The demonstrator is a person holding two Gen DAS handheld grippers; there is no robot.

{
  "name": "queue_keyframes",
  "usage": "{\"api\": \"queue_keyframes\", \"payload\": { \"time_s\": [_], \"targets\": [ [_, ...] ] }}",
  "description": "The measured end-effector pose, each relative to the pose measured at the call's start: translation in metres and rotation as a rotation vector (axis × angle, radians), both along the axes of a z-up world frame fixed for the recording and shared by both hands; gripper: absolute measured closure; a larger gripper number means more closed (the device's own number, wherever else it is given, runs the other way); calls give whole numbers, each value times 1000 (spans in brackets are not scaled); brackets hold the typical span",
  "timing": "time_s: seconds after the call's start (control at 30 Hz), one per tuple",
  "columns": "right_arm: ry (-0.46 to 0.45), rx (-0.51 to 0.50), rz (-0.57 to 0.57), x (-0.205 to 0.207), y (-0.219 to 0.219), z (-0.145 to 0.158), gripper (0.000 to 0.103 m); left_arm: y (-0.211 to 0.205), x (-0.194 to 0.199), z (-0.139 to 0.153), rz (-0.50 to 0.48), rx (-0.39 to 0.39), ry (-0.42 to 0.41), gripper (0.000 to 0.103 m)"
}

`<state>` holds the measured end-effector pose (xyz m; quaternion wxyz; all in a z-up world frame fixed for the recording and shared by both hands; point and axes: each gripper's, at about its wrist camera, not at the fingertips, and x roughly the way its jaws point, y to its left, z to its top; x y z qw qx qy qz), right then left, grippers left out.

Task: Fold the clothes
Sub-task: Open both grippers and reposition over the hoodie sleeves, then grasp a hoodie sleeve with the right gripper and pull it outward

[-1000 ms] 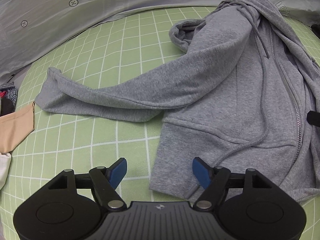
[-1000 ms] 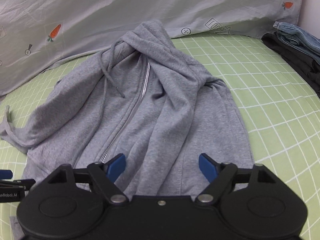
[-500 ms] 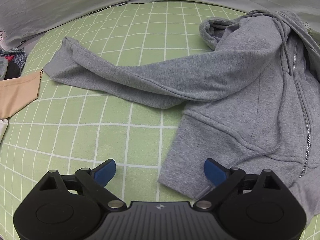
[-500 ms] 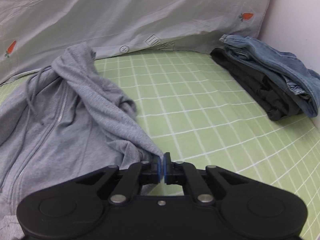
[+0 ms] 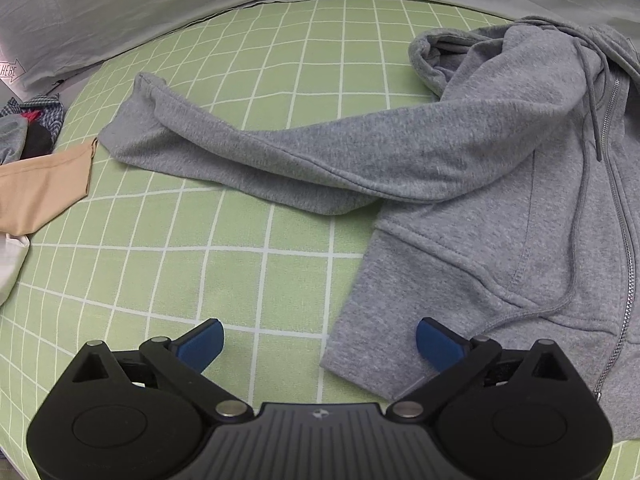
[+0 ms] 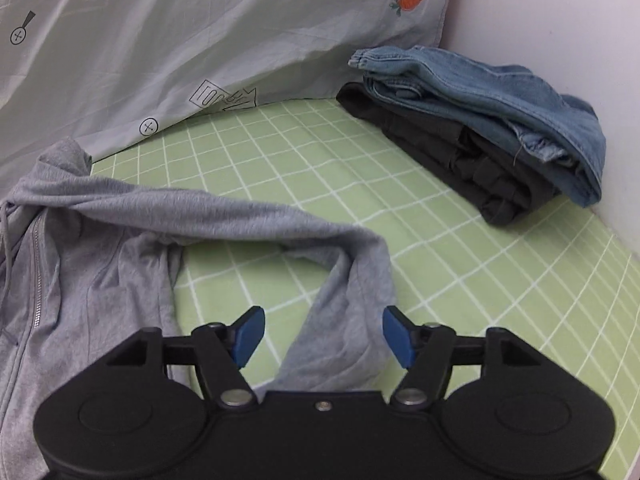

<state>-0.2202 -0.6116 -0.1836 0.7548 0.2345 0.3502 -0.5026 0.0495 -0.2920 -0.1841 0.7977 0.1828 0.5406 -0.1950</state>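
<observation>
Soft grey sleeve (image 6: 344, 280) now outside parted right tongs (image 6: 323, 334)

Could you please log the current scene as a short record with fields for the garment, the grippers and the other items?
garment: grey zip hoodie, lying unfolded, zipper side up
left sleeve: stretched out flat across the sheet
right sleeve: pulled outward, its end lying between the right gripper's fingers
left gripper: open, at the hoodie's bottom hem corner, holding nothing
right gripper: open, holding nothing
surface: green checked sheet
folded stack: blue jeans on a dark garment
other items: beige cloth, grey printed duvet
</observation>
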Motion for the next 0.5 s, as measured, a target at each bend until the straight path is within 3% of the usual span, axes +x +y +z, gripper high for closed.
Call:
{"api": "queue_keyframes", "payload": {
  "time_s": [0.03,0.27,0.47,0.5],
  "targets": [
    [-6,22,-5,0,8,-4,22,-1,-1,0,1,3,-2,1],
    [22,65,29,5,20,-15,22,-4,-2,1,4,16,-13,1],
    [-25,95,-2,-9,12,-18,30,-6,-2,1,4,16,-12,1],
    [-25,89,4,-10,12,-18,38,-6,-2,1,4,16,-12,1]
  ]
}}
